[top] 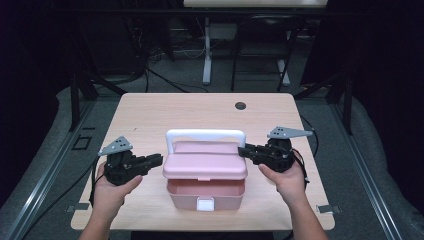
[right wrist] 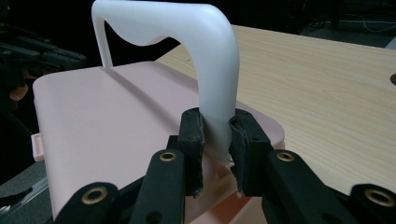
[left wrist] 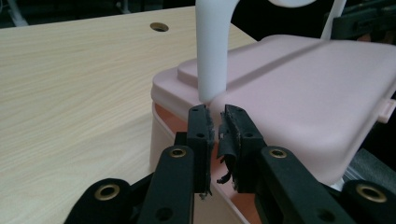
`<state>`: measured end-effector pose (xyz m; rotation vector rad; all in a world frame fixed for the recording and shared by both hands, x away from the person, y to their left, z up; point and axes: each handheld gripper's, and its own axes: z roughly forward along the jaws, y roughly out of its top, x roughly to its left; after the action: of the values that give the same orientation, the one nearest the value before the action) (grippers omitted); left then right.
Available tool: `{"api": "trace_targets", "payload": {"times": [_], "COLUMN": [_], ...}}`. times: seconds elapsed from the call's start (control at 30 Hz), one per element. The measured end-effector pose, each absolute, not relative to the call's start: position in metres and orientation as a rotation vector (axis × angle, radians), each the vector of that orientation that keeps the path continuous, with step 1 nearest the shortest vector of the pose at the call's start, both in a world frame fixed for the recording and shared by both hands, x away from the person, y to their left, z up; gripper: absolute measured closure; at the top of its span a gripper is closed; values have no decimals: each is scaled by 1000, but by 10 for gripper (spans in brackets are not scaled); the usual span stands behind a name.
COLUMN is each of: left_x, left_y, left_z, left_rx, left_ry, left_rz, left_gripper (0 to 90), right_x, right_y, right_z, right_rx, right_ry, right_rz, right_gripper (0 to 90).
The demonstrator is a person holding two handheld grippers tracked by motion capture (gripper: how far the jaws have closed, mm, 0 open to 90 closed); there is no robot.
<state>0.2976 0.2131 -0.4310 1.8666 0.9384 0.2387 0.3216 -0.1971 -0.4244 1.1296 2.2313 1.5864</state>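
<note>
At centre frame on the desk [top: 150,107], we see the pink box [top: 205,187], lid ajar. The right gripper [right wrist: 216,135] clamps the white handle [right wrist: 210,56]; the left gripper [left wrist: 217,119], jaws narrow, apparently grips nothing. Lifting one-sided may tilt the box.

- The box [top: 205,180] sits on the counter [top: 150,110], near its front edge and about midway across.
- The lid [top: 205,165] lies on the box, tilted, raised at the front.
- The handle [top: 205,135] stands upright over the rear of the lid.
- The left claw [top: 159,161] is at the box's left side, beside the handle's left foot.
- The right claw [top: 243,151] is at the box's right side, on the handle's right leg.
- A round hole [top: 240,106] lies in the counter behind the box, toward the far edge.
</note>
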Motion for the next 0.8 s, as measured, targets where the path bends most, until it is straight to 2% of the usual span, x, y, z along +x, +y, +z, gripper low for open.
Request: {"api": "trace_targets", "payload": {"times": [0.3,0.8], "left_x": [297,295], "left_y": [209,188], "left_z": [-441,-447], "left_rx": [1931,2015], "left_ry": [952,885], "left_rz": [197,156], "left_gripper": [896,898], "right_x": [327,326], "right_y": [-199,-198], "right_z": [-423,-423], "right_rx": [1137,1138], "right_ry": [2227,2222], "right_rz": [1607,1603], "right_gripper": [749,748]}}
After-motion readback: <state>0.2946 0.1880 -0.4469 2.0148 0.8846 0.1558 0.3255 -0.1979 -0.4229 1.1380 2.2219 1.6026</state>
